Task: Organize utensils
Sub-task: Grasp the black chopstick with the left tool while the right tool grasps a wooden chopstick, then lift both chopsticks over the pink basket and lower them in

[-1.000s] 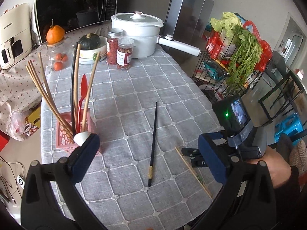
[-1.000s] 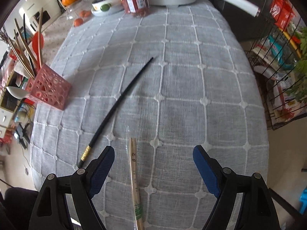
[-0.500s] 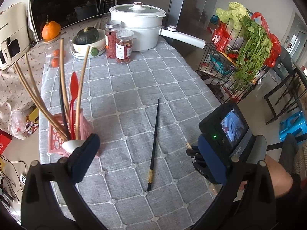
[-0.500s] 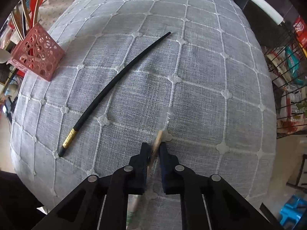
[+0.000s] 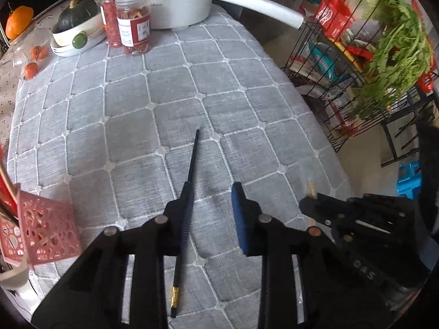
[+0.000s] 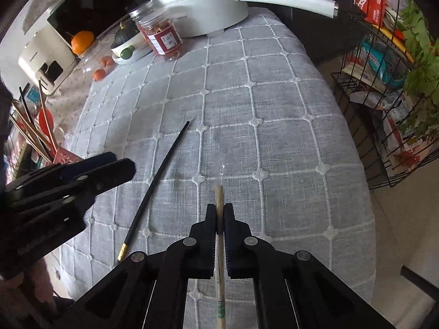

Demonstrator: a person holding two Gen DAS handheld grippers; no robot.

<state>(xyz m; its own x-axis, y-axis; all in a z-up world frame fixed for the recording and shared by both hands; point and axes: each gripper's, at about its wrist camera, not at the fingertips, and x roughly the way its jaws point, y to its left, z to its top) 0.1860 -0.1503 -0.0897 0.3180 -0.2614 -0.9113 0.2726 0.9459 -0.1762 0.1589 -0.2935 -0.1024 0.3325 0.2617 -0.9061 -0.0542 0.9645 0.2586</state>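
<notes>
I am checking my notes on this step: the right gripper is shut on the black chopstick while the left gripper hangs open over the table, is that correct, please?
Not quite. The right gripper is shut on the wooden chopstick, as the right wrist view shows. The black chopstick lies on the tablecloth, with the left gripper open around it.

A white pot [image 5: 178, 5] stands at twelve o'clock on the worktop [image 5: 247, 96], two jars [image 5: 129, 22] at eleven, a wire vegetable rack [image 5: 365, 63] at two.
</notes>
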